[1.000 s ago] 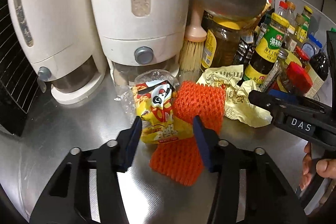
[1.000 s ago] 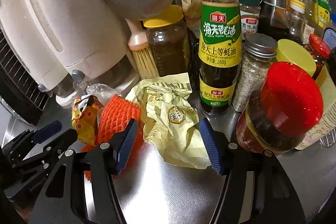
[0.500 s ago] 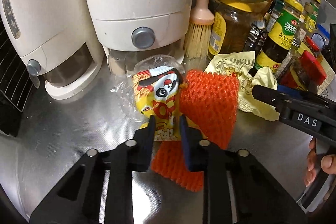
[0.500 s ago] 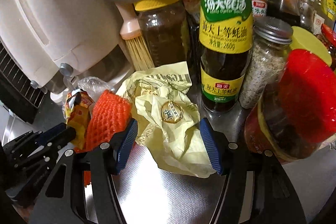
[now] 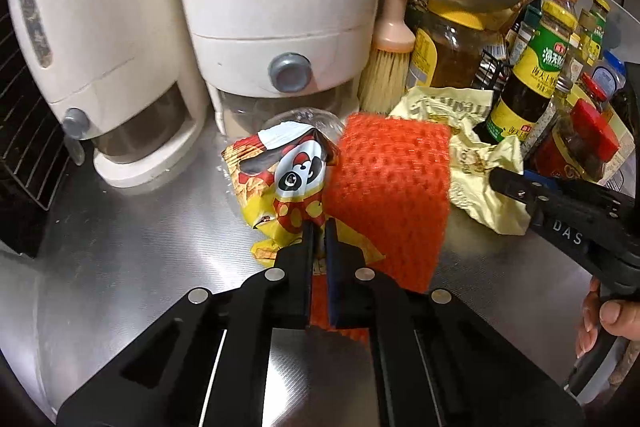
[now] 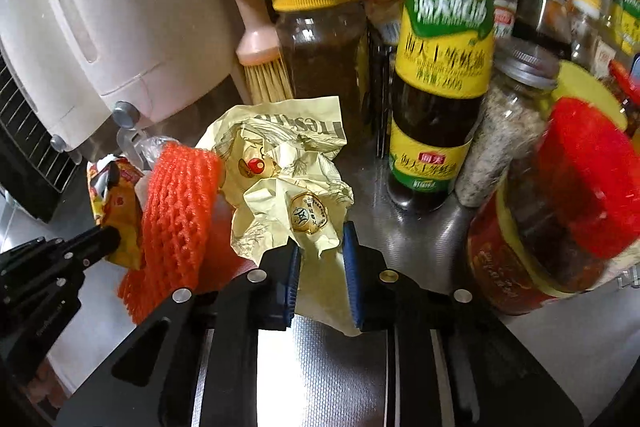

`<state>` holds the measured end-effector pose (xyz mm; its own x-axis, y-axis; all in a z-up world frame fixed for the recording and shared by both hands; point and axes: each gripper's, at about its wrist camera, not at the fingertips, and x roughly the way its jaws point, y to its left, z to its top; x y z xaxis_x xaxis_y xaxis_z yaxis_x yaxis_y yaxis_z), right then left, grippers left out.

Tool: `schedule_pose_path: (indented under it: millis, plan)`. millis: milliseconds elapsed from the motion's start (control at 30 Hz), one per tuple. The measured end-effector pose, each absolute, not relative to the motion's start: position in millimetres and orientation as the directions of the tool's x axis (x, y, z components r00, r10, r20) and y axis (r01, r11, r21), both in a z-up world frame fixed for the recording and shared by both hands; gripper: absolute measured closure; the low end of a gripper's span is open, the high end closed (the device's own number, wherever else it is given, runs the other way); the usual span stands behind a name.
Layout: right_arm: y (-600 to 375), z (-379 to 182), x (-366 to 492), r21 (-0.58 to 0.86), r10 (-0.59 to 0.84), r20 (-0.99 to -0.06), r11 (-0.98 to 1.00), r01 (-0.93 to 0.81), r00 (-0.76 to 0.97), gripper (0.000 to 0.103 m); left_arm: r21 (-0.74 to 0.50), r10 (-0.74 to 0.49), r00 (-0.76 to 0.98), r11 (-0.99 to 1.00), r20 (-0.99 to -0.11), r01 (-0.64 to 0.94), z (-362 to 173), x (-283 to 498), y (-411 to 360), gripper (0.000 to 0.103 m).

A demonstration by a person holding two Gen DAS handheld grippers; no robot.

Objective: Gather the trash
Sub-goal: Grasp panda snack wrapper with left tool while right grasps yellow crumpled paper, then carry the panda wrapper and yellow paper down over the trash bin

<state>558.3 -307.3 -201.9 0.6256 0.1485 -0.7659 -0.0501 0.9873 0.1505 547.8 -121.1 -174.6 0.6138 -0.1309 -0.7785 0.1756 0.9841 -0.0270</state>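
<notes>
Both grippers sit low over the steel counter (image 5: 120, 267). Left gripper (image 5: 319, 227) has just closed, pinching the snack wrapper (image 5: 288, 179) beside the orange foam net (image 5: 392, 195). Right gripper (image 6: 322, 247) has just been closing onto the crumpled yellow paper (image 6: 288, 187). Lifting should go straight up and slowly, clear of the sauce bottle (image 6: 440, 87), so nothing tips.

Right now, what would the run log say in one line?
left tongs: shut on snack wrapper | right tongs: just closing on yellow paper | orange net: still on counter
</notes>
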Motion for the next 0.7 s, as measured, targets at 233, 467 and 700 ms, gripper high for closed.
schedule_pose_path:
  millis: [233, 467, 700]
  plan:
    - [-305, -162, 528, 0.125, 0.131, -0.72, 0.99, -0.058, 0.681, 0.082, -0.008, -0.109, 0.655, 0.988, -0.748, 0.155, -146, 526, -114, 0.099]
    - [-318, -119, 486, 0.124, 0.121, -0.681, 0.991, -0.049, 0.722, 0.082, 0.011, -0.098, 0.696, 0.989, -0.711, 0.15, -109, 479, -108, 0.099]
    - [-322, -67, 436, 0.12, 0.119, -0.625, 0.991, -0.056, 0.772, 0.082, 0.013, -0.094, 0.736, 0.99, -0.67, 0.138, -71, 423, -100, 0.099]
